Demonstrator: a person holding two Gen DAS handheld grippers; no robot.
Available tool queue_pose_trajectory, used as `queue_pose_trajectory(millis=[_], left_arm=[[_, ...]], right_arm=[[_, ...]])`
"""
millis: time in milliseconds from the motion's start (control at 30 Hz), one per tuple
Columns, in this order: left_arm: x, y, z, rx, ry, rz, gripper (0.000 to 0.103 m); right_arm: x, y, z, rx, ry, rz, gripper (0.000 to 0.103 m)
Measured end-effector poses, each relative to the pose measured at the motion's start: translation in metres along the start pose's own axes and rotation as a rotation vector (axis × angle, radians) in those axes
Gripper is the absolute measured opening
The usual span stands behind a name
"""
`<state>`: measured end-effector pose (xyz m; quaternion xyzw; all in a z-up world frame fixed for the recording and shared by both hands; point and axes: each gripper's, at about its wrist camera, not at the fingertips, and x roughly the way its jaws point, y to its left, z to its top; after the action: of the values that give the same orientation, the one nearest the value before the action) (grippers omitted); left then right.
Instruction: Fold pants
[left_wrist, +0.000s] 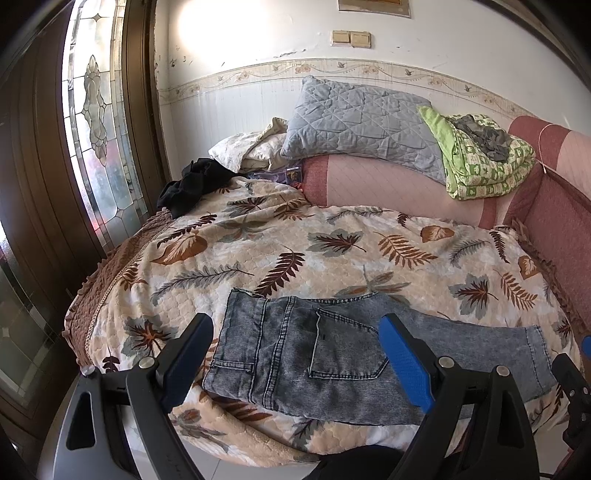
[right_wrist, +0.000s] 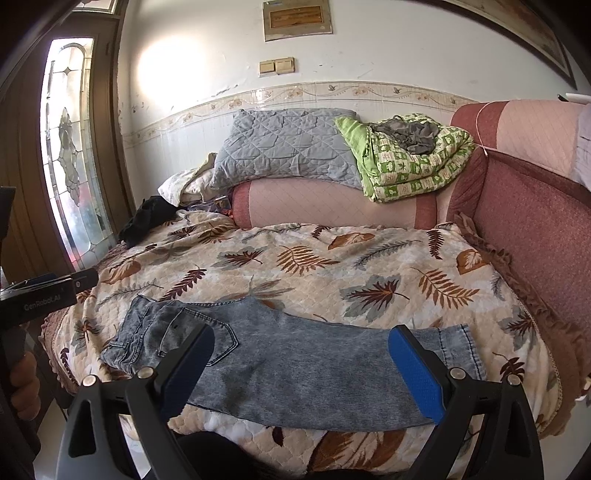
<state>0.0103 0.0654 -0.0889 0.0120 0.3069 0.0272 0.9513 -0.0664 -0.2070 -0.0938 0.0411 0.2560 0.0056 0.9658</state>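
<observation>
A pair of grey-blue denim pants lies flat on the leaf-print bedspread, near the bed's front edge, folded lengthwise with the waist at the left and the hem at the right. It also shows in the right wrist view. My left gripper is open and empty, held above the waist and back pocket. My right gripper is open and empty, held above the leg part. Neither touches the cloth.
A black garment lies at the bed's far left. A grey pillow, a green folded quilt and a pink bolster line the back. A padded red headboard stands at the right, a glass door at the left.
</observation>
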Motion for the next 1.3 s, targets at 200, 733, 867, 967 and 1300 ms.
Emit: queue_pose_trajectory(millis=[200,733,867,967,1300], left_arm=[[0.0002,0.0003,-0.0001,0.001,-0.001,-0.002,0.091],[-0.0009,-0.0004,-0.0001,0.0,-0.002,-0.005,0.091],[-0.0014,-0.001,0.0004,-0.001,-0.002,-0.006,0.091],[-0.0012,-0.0009,0.0003,0.001,-0.001,-0.006,0.091],[-0.0013,0.0005,0.0022,0.0,0.006,-0.007,0.091]], right_arm=[[-0.0001,0.0007,0.0001,0.001,0.0,0.0,0.097],[-0.0007,0.0032,0.0007,0.001,0.0,0.0,0.097],[-0.0009,0.0034,0.0008,0.001,0.0,0.0,0.097],[-0.001,0.0058,0.0009,-0.004,-0.001,0.001,0.097],[-0.0007,0.0064,0.0012,-0.002,-0.001,-0.001,0.097]])
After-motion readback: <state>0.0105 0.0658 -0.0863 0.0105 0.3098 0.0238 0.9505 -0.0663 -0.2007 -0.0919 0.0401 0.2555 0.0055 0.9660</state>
